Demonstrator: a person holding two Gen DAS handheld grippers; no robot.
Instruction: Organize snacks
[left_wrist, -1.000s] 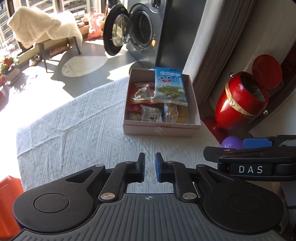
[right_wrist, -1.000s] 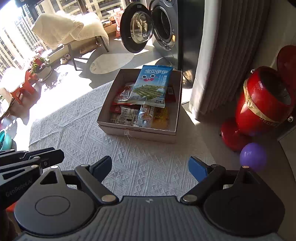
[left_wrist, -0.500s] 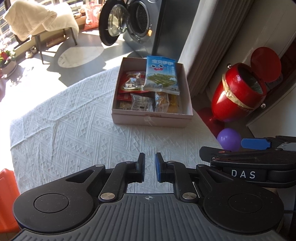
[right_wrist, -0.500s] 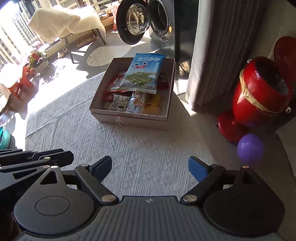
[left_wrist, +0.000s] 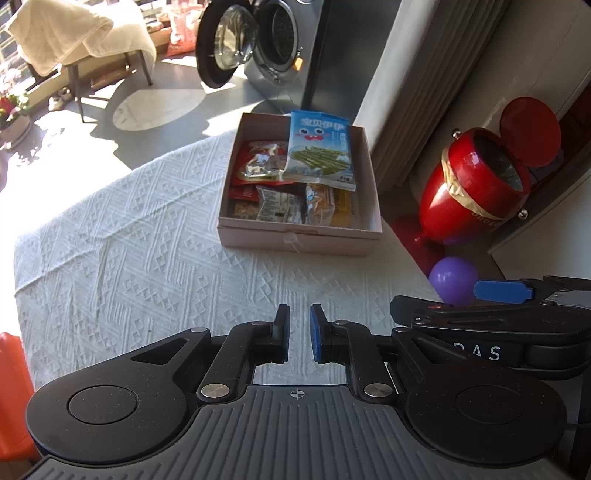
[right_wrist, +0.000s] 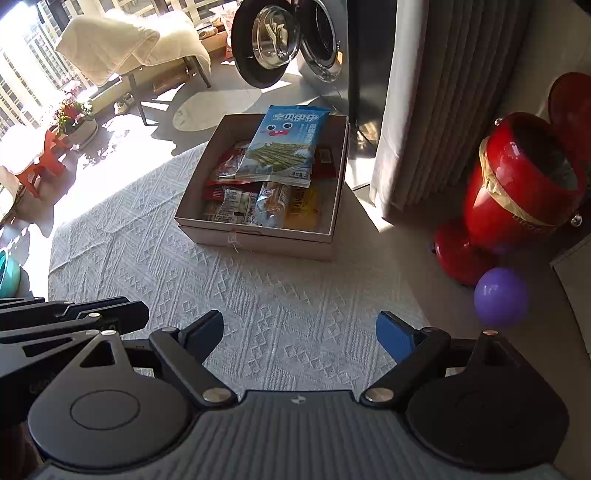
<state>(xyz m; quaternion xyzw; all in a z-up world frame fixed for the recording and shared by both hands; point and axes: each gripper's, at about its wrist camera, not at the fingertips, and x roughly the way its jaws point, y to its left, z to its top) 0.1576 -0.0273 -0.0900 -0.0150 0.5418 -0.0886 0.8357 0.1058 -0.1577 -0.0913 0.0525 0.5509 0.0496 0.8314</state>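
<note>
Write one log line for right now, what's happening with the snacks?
left gripper: shut, empty | right gripper: open, empty | blue snack bag: atop packets in pink cardboard box | white patterned tablecloth: bare

**Cloth, card, foil and gloss**

The tablecloth (left_wrist: 129, 240) is white woven cloth with a raised, rough diamond texture; the box (right_wrist: 258, 240) looks like matt pale cardboard; the snack packets (right_wrist: 288, 147) inside are shiny plastic film (some crinkled and clear); the red bin (right_wrist: 517, 192) is glossy, probably lacquered metal or plastic; the purple ball (right_wrist: 500, 297) is smooth; the left gripper (left_wrist: 297, 338) is matt black plastic with small metal pins
</note>
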